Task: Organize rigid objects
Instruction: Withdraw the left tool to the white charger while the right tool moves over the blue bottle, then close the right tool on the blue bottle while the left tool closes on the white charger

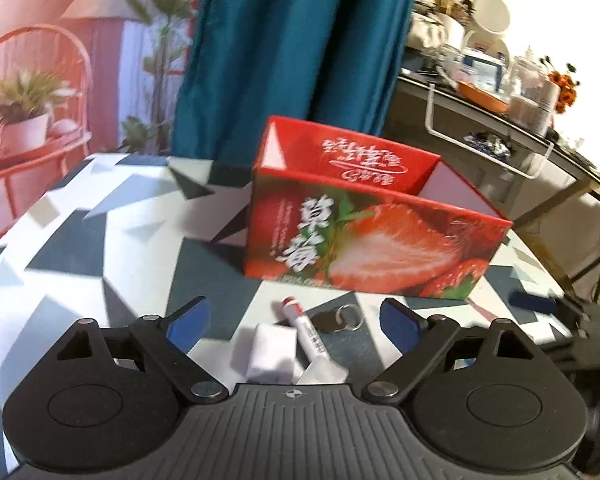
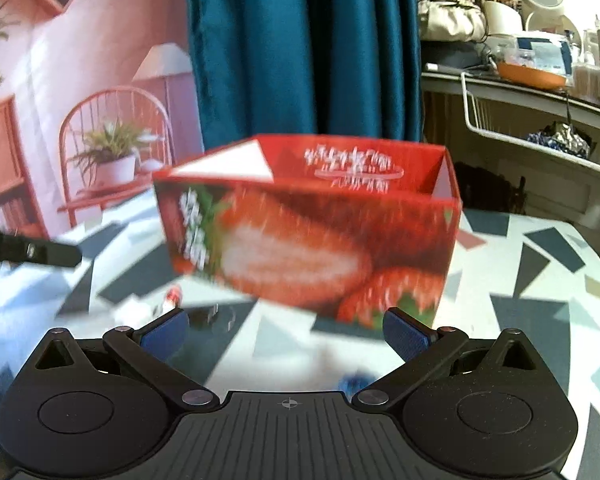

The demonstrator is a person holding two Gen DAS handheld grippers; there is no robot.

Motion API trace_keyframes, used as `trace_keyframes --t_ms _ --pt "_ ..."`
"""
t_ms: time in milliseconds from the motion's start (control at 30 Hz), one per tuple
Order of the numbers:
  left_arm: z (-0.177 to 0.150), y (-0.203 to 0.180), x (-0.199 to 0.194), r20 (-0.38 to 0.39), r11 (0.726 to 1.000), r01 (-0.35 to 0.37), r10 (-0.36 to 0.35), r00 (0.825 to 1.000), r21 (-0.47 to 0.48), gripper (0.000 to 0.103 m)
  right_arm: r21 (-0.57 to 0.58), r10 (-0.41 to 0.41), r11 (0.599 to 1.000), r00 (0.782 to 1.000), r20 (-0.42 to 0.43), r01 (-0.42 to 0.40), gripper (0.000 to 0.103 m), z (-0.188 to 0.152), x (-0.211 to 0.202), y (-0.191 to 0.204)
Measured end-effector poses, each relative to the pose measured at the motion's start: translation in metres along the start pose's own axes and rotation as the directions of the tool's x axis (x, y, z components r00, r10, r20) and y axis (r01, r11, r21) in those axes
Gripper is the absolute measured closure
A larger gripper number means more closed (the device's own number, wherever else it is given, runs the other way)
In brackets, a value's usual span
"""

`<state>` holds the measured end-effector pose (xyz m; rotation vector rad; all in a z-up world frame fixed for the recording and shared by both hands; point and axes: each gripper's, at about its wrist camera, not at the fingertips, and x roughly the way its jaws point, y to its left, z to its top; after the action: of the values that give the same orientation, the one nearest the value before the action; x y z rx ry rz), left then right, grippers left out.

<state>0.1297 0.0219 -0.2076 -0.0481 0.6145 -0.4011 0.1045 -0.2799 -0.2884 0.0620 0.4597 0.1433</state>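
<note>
Left claw point(image 1: 294, 322): spread wide, nothing gripped, poised above a white block point(image 1: 269, 354), a red-capped marker point(image 1: 306, 328) and a key ring point(image 1: 342, 320) lying close together on the patterned tabletop point(image 1: 80, 240). Right claw point(image 2: 286, 330): spread wide, nothing gripped, above the tabletop; small items beyond its blue pads point(image 2: 406, 334) too blurred to identify. Beyond both claws: open red strawberry-printed box point(image 1: 372, 248), upright on the tabletop. Behind: teal curtain point(image 1: 300, 40); cluttered shelf point(image 1: 480, 108) at right.
</note>
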Motion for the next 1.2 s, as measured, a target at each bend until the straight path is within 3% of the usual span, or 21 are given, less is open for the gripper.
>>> trace_keyframes --t_ms 233,367,533,600,633,700,733,833,1033,1200 --pt "-0.013 0.01 0.005 -0.015 0.998 -0.041 0.041 0.999 -0.04 0.018 -0.114 -0.041 0.993 0.999 -0.023 0.038 0.006 -0.027 0.003 0.006" --pt "-0.02 0.014 0.01 -0.028 0.996 -0.063 0.061 0.998 -0.058 0.021 -0.081 -0.075 0.994 0.995 -0.067 0.07 0.023 -0.034 0.014 -0.005" --pt "-0.024 0.016 0.015 -0.044 0.994 -0.085 0.082 0.996 -0.064 0.023 -0.045 -0.096 0.995 0.989 -0.111 0.091 0.036 -0.041 0.025 -0.02" --pt "-0.023 0.019 0.017 -0.052 0.994 -0.08 0.076 0.996 -0.079 0.026 -0.023 -0.096 0.995 0.986 -0.136 0.094 0.049 -0.042 0.03 -0.024" --pt "-0.023 0.021 0.018 -0.055 0.993 -0.075 0.071 0.996 -0.09 0.029 -0.012 -0.093 0.996 0.985 -0.149 0.092 0.053 -0.042 0.032 -0.026" --pt "-0.022 0.028 0.021 -0.068 0.991 -0.055 0.047 0.997 -0.118 0.042 -0.004 -0.08 0.997 0.985 -0.153 0.08 0.07 -0.04 0.033 -0.027" --pt "-0.021 0.032 0.022 -0.074 0.99 -0.038 0.029 0.997 -0.135 0.053 -0.011 -0.065 0.998 0.985 -0.157 0.065 0.075 -0.039 0.034 -0.026" --pt "-0.02 0.037 0.026 -0.079 0.986 -0.01 -0.003 0.997 -0.164 0.056 -0.047 -0.03 0.999 0.986 -0.166 0.022 0.075 -0.035 0.041 -0.02" --pt "-0.016 0.024 0.047 -0.126 0.997 -0.007 -0.003 0.992 -0.081 0.056 -0.084 -0.003 0.996 0.989 -0.15 -0.01 0.075 -0.032 0.05 -0.013" --pt "-0.018 0.021 0.056 -0.146 0.997 -0.004 -0.009 0.989 -0.083 0.056 -0.078 0.006 0.997 0.99 -0.143 -0.017 0.075 -0.034 0.048 -0.014"
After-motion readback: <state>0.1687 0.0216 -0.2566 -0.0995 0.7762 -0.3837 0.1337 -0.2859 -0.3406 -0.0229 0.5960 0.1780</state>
